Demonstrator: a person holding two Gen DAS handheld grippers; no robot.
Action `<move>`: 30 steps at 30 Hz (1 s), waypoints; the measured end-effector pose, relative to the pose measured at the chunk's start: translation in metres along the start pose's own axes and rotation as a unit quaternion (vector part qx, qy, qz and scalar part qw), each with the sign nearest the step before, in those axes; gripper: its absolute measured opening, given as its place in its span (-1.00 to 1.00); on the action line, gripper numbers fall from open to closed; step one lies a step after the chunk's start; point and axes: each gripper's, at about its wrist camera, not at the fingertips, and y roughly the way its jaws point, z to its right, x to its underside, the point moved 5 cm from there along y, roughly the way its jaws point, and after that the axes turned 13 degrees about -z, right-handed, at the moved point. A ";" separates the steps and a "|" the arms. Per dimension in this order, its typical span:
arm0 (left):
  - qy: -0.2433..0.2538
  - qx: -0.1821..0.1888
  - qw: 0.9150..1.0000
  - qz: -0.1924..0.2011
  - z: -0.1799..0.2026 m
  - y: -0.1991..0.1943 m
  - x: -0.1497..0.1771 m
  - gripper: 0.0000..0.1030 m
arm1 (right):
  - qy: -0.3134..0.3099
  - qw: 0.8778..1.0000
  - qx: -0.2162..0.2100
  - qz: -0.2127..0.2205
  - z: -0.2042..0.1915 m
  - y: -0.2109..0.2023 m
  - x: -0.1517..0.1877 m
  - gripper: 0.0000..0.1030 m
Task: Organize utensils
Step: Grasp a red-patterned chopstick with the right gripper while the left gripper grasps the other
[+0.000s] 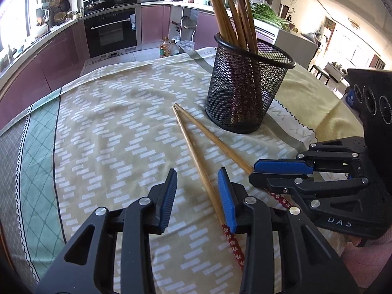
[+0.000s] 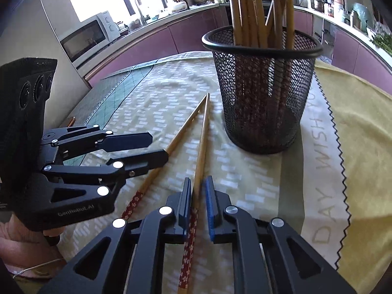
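With one chopstick [image 2: 199, 147] lying between the spread jaws of the right gripper [image 2: 198, 203], the jaws should be centred before being closed, while the left gripper [image 1: 198, 191] is held spread beside the other chopstick [image 1: 196, 161].

Layout of two loose chopsticks, a mesh holder and both tongs on the cloth-covered worktop.

The mesh holder [image 1: 247, 85] stands upright on the cloth [image 1: 117, 127], toward the far right in the left wrist view, with a bundle of chopsticks [image 1: 232, 7] standing in it. Two chopsticks lie flat before it, tips almost meeting near its base and spreading toward the viewer. The left chopstick [image 1: 198, 169] runs just inside the right finger of the left tongs [image 1: 197, 198]; the right chopstick [image 2: 199, 152] lies between the fingers of the right tongs [image 2: 198, 205], beside the left one.
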 end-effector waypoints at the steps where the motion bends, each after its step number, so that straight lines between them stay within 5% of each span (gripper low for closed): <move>1: 0.001 -0.005 1.000 -0.004 0.000 0.003 -0.002 -0.37 | -0.001 1.000 0.001 0.001 0.000 0.001 -0.002 -0.76; 10: 0.003 -0.023 1.000 -0.015 -0.003 0.011 -0.009 -0.73 | -0.010 1.000 0.011 0.006 0.002 0.007 -0.015 -0.75; 25: -0.013 -0.023 1.000 -0.014 -0.006 0.014 -0.019 -0.76 | -0.016 1.000 0.020 0.014 0.000 0.014 -0.024 -0.72; 30: -0.024 -0.021 0.999 -0.008 -0.007 0.013 -0.018 -0.84 | -0.011 1.000 0.019 0.017 0.002 0.012 -0.021 -0.85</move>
